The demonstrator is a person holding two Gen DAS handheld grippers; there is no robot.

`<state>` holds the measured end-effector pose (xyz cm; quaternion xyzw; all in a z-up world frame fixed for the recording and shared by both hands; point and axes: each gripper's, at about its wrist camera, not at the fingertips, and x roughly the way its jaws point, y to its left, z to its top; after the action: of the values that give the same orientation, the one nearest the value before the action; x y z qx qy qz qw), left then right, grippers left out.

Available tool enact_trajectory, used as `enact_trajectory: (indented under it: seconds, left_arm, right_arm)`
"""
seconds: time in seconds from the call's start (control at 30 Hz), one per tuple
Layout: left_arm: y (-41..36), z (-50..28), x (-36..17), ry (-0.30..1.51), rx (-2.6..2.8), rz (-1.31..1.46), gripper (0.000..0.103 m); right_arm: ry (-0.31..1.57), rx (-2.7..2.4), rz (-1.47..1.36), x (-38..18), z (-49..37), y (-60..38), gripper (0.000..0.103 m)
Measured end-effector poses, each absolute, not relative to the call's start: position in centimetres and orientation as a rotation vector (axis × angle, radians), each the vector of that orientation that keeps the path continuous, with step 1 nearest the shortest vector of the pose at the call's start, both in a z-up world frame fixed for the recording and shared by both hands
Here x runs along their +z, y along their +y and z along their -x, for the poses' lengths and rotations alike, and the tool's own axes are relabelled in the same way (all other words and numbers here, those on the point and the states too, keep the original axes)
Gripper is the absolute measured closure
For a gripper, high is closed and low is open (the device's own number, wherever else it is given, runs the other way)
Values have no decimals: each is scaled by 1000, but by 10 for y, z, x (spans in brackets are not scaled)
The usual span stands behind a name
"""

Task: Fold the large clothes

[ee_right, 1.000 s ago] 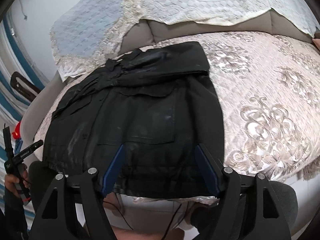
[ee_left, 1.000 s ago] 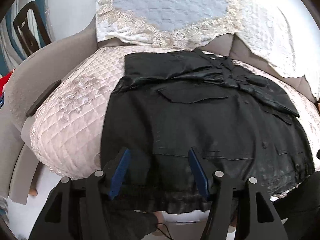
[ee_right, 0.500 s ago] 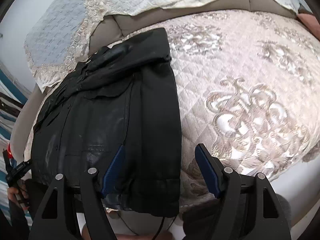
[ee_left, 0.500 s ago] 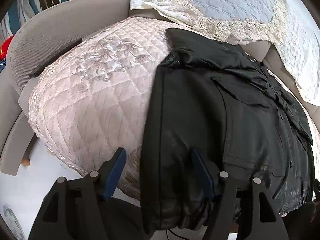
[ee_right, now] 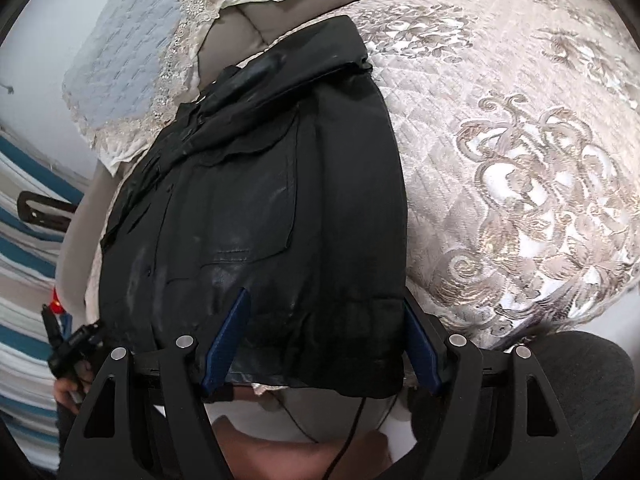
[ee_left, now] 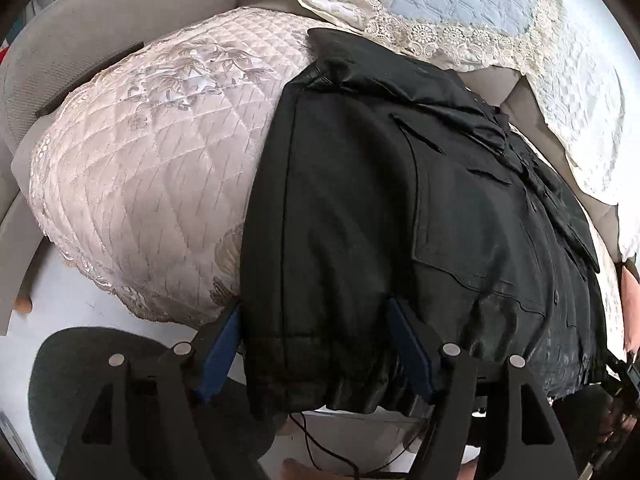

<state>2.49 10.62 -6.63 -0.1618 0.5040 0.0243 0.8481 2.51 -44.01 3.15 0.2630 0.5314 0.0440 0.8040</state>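
Gripping both near corners of the black jacket [ee_left: 400, 208] evenly should keep the fold square, as the left hand-held gripper [ee_left: 316, 352] and right hand-held gripper [ee_right: 324, 340] straddle its hem, wide, nothing pinched.

Jacket [ee_left: 400, 220] on quilted cover [ee_left: 152, 168]; lace throw [ee_left: 480, 8] behind.

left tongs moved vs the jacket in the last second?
Yes. The left tongs slid from mid-hem to the black jacket's left corner, now straddling its left edge beside the quilted cushion.
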Motion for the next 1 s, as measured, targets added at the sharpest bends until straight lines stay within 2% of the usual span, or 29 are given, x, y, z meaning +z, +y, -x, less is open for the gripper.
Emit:
enact_trajectory:
  seconds: [0.1,0.2,0.3,0.37,0.43,0.47,0.5,0.53,0.57,0.6,1.0]
  left_arm:
    - [108,-21,-67,1048,57,369,32]
    - [114,-17,-68,1048,58,390,39]
    - [122,-14,-71,1054,58,443,45]
    - [122,-15,-72,1052,63,451,49]
    - [121,-15,-71,1053,62,446,53]
    - [121,-16,-71,1054,60,444,59]
    - [121,-15,-70,1054,54,445,64]
    - [123,-15,-67,1050,43,456,79]
    - [125,-15,-65,1044,24,477,88]
    - [128,-13,-61,1039,12,493,91]
    - [142,-23,32,773,-179,597,95]
  right_arm:
    - [1145,96,-572,31,-27,-440,33]
    - [1166,84,-542,32,-27,-439,42]
    - [1184,103,-539,33,-27,-438,59]
    - [1194,130,-546,31,-26,-437,75]
    - [1199,159,-551,27,-27,-433,83]
    - [1197,161,-549,27,-27,-432,88]
    - [1192,168,-551,27,-28,-431,90]
    - [1186,184,-557,29,-28,-431,92]
    - [1176,196,-559,31,-30,-430,92]
    - [1163,211,-565,34,-30,-429,93]
    - [930,379,-713,98,-34,-449,95]
